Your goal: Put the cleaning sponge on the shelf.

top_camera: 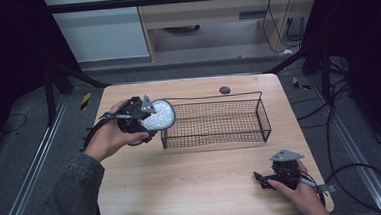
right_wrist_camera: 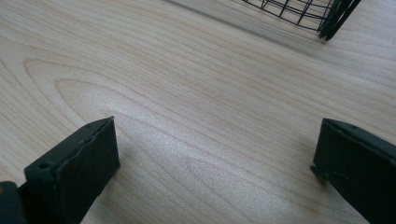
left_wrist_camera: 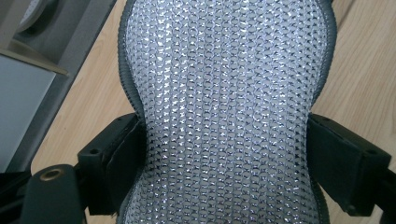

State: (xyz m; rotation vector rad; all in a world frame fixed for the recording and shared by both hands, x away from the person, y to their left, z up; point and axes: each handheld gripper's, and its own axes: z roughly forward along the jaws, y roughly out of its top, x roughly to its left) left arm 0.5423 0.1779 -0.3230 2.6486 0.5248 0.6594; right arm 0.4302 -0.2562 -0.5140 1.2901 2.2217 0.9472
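**Silver mesh pad held at the basket's left end**

Silver, glittering mesh is what we are finding between the jaws of the left gripper: an oval, dark-edged pad, pinched at its narrowed waist from both sides. We are judging this gripper clenched on the pad, with nothing slack at the pads.

We are seeing the pad raised off the worktop, its long axis running out from the jaws toward the wire basket. The pad's far end is sitting just at the basket's near-left corner, apparently over the rim, though we cannot tell whether it is touching the wire. The coming move, in our judgement, is turning on that relation: the basket lies directly ahead and to the right of the pad, so the left hand is plainly the nearer one.

We are finding the right gripper released, jaws wide with bare wood between them, resting near the front right edge, well apart from the basket. A small dark disc is lying behind the basket, out of the way. Only the left end wall stands in the path.
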